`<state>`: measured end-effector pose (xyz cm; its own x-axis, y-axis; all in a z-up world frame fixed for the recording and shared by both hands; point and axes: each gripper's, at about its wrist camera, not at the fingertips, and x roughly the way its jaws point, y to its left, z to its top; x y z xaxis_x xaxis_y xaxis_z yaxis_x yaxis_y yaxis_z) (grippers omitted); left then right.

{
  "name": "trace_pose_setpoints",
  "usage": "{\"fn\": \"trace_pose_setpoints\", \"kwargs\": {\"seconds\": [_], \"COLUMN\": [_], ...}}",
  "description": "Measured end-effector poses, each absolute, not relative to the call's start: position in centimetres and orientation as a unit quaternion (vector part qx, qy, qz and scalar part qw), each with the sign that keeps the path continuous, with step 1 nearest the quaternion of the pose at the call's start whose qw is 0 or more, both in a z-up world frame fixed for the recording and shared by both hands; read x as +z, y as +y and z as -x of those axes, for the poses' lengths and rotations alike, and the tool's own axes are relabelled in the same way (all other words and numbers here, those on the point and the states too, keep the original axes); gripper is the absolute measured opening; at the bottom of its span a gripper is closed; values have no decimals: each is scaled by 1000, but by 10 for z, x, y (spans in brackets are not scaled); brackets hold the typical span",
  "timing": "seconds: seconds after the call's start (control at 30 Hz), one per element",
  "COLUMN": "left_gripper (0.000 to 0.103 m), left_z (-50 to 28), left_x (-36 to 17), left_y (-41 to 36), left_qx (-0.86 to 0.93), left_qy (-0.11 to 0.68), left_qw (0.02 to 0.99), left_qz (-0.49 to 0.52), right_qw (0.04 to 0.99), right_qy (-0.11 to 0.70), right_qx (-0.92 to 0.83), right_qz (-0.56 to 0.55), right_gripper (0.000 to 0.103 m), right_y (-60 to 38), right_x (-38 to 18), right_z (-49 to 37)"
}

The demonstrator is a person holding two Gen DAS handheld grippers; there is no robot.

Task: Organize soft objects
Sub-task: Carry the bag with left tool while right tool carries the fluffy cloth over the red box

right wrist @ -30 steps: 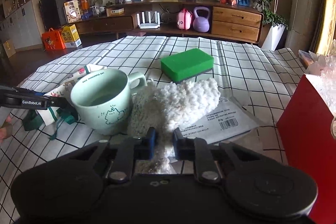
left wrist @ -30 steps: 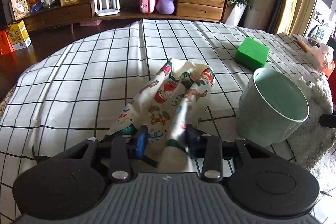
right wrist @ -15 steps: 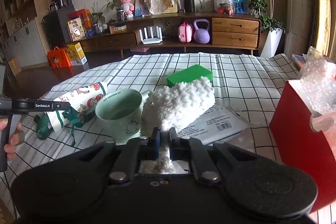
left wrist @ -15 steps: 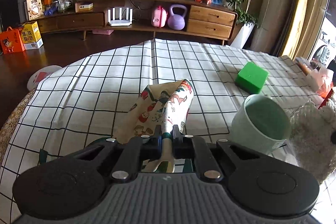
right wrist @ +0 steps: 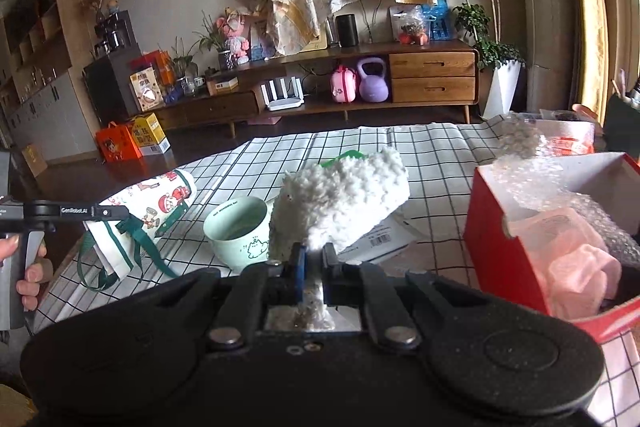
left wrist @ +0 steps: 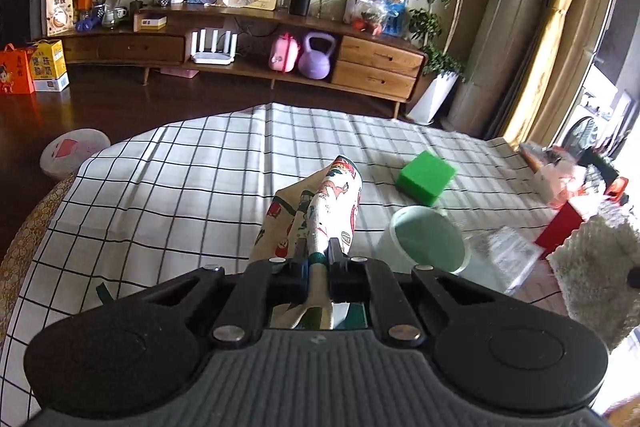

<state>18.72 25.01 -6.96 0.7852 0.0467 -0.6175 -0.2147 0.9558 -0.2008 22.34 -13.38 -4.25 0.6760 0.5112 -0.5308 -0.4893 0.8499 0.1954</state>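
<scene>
My left gripper (left wrist: 319, 261) is shut on a printed cloth bag (left wrist: 320, 211) with cartoon figures and green straps, lifted off the checked tablecloth; the bag also shows in the right wrist view (right wrist: 152, 203). My right gripper (right wrist: 313, 261) is shut on a white fluffy cloth (right wrist: 340, 199), held up above the table; the cloth shows at the right edge of the left wrist view (left wrist: 600, 267). A green sponge (left wrist: 426, 177) lies on the cloth further back, mostly hidden behind the fluffy cloth in the right wrist view (right wrist: 344, 157).
A pale green mug (left wrist: 426, 243) (right wrist: 238, 231) stands between the grippers. A flat white packet (right wrist: 384, 235) lies by it. A red box (right wrist: 520, 251) with bubble wrap and pink stuff stands at the right. The table (left wrist: 180, 187) drops off at the left.
Both grippers closed on their cloths and lifted them up off the table. The right gripper moved toward the red box.
</scene>
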Motion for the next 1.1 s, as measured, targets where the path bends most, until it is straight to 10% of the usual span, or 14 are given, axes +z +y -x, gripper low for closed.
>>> {"fn": "trace_pose_setpoints", "kwargs": {"seconds": [1.1], "left_gripper": [8], "left_z": [-199], "left_x": [75], "left_y": [22], "left_qx": [-150], "left_qy": [250], "left_qw": [952], "left_qz": [91], "right_qw": [948], "right_qy": [260], "right_qx": [163], "right_qz": [-78], "right_gripper": [7], "right_y": [-296], "right_x": [-7], "right_z": [-211]}}
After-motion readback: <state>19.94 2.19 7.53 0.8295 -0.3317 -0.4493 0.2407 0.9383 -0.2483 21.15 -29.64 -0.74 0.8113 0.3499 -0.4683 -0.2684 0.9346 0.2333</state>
